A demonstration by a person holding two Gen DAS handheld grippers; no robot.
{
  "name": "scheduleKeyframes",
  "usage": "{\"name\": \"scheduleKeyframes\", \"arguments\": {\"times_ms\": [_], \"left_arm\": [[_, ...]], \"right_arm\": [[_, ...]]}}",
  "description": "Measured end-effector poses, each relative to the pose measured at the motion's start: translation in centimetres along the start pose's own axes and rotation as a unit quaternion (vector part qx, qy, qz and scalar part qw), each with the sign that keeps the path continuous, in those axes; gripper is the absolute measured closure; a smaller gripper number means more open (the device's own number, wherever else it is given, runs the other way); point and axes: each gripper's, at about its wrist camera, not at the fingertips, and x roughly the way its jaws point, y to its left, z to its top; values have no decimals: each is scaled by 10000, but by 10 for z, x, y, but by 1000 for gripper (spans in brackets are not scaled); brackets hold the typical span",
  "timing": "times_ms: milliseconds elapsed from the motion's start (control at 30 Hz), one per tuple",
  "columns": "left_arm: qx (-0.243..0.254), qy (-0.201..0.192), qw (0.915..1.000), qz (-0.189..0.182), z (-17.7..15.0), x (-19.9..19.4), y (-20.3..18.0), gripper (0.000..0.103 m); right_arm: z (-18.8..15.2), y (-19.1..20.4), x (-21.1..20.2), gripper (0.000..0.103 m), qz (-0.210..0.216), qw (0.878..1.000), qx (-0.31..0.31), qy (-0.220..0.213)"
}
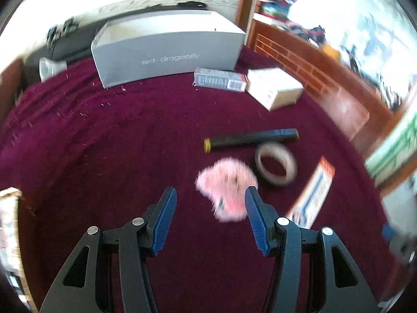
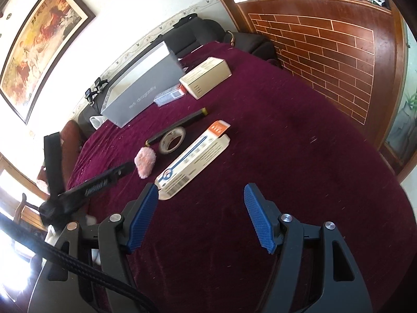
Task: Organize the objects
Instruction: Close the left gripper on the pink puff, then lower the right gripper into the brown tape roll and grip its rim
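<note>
A pink fluffy thing lies on the maroon cloth, just ahead of my open left gripper and close to its right finger. Behind it lie a roll of tape and a black rod with a yellow tip. A flat orange-and-white carton lies to the right. In the right wrist view the pink thing, tape, rod and carton lie ahead left of my open, empty right gripper. The left gripper shows there as a dark shape.
A large grey box stands at the back, with a small silver packet and a white-and-tan box beside it. A wooden brick-pattern counter borders the table on the right. A black cable crosses the right wrist view's lower left.
</note>
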Motion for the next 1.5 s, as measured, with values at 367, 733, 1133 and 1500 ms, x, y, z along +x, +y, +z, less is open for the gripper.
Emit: {"name": "scheduleKeyframes", "arguments": {"times_ms": [367,733,1133,1500], "left_arm": [[269,81,9992,286,9,40,-29,55],[403,98,9987,284,-12,-8,-18,79],[387,-49,9971,655,-71,-82,-1,79],[501,-131,9955,791,-86,-96,6,79]], "right_arm": [[14,-16,8,35,-67,9998,156,67],[15,9,11,35,-100,9997,-199,137],[50,98,100,35,-258,9767,-1985,777],[48,116,172,36,-795,9567,-2391,1456]]}}
